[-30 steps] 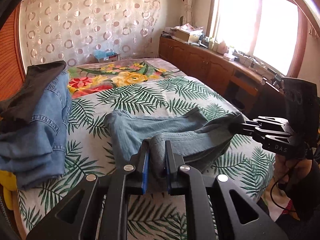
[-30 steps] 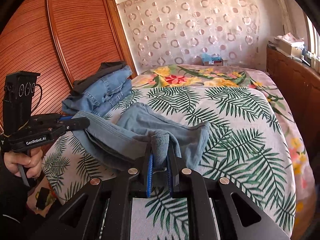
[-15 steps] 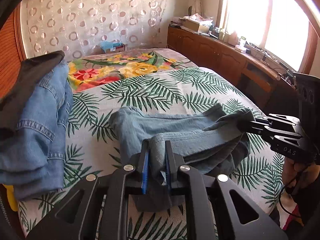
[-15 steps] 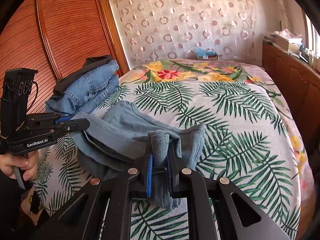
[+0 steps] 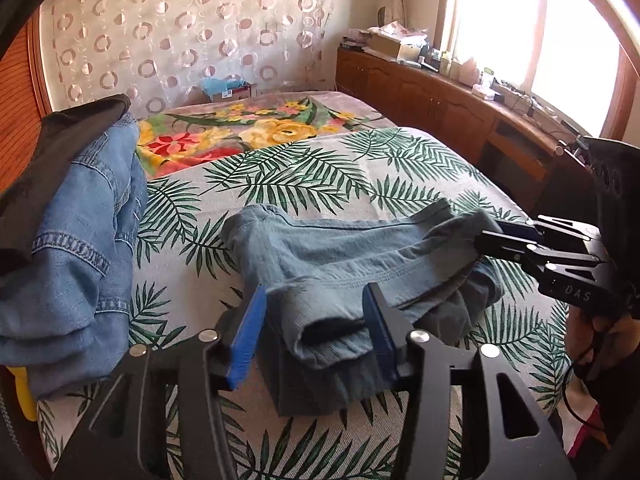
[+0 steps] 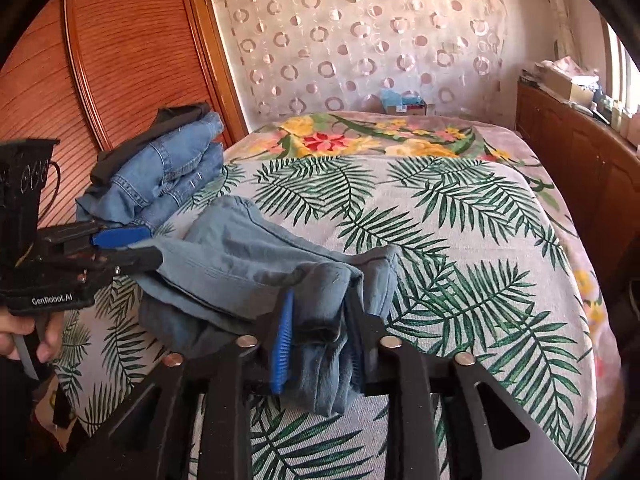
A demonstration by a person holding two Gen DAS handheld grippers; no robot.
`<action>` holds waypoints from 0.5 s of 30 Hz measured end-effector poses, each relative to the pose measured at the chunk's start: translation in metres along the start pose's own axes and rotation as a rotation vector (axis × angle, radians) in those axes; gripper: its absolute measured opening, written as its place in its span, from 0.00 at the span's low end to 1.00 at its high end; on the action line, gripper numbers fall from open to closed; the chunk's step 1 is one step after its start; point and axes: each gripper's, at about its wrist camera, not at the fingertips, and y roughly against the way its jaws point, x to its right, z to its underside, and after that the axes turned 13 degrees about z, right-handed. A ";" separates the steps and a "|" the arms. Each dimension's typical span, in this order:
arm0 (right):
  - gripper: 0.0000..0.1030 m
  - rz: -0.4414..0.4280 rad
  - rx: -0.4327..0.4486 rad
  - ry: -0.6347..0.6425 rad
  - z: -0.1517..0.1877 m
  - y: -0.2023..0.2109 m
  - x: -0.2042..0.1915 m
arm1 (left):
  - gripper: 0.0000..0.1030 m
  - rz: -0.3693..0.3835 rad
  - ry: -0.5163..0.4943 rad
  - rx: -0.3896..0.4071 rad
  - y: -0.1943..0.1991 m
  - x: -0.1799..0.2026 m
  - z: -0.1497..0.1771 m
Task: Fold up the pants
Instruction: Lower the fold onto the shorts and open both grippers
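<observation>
Light blue pants point(image 5: 340, 256) lie folded across the palm-leaf bedspread point(image 5: 320, 176), near its front edge. My left gripper point(image 5: 312, 332) has its jaws opening. A rolled fold of the pants lies loose between the blue pads point(image 5: 244, 336). My right gripper point(image 6: 320, 336) is opening too, and the other end of the pants point(image 6: 240, 256) hangs slack between its pads. From each wrist view the other gripper shows at the far end of the pants: the right gripper point(image 5: 492, 236) and the left gripper point(image 6: 132, 246), each held by a hand.
A pile of folded blue jeans point(image 5: 80, 248) topped with a dark garment sits at the bed's left side, by the wooden wardrobe point(image 6: 100, 60). A floral blanket point(image 5: 248, 136) covers the far end. A cluttered wooden cabinet point(image 5: 420, 96) runs under the window on the right.
Both grippers were shut on folds of the pants and have opened their jaws. The pants' near edge has sunk onto the bedspread as both grippers moved forward and slightly down.
</observation>
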 end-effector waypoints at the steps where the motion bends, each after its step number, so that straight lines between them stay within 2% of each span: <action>1: 0.44 0.004 0.008 0.001 0.001 0.004 0.002 | 0.60 0.002 0.002 0.003 0.002 0.000 0.002; 2: 0.46 0.006 0.013 0.005 0.002 0.007 0.003 | 0.69 0.000 0.005 0.009 0.004 0.001 0.004; 4: 0.51 0.001 0.014 0.021 0.006 0.012 0.005 | 0.77 0.008 0.008 0.020 0.008 0.002 0.008; 10: 0.52 0.017 -0.037 0.039 0.026 0.010 0.006 | 0.77 0.005 0.015 0.012 0.007 0.002 0.026; 13: 0.52 0.046 -0.072 0.041 0.035 0.005 0.006 | 0.77 0.005 0.031 -0.023 0.000 -0.003 0.037; 15: 0.52 0.021 -0.081 0.042 0.037 0.001 0.004 | 0.77 -0.006 0.034 -0.044 -0.004 -0.005 0.042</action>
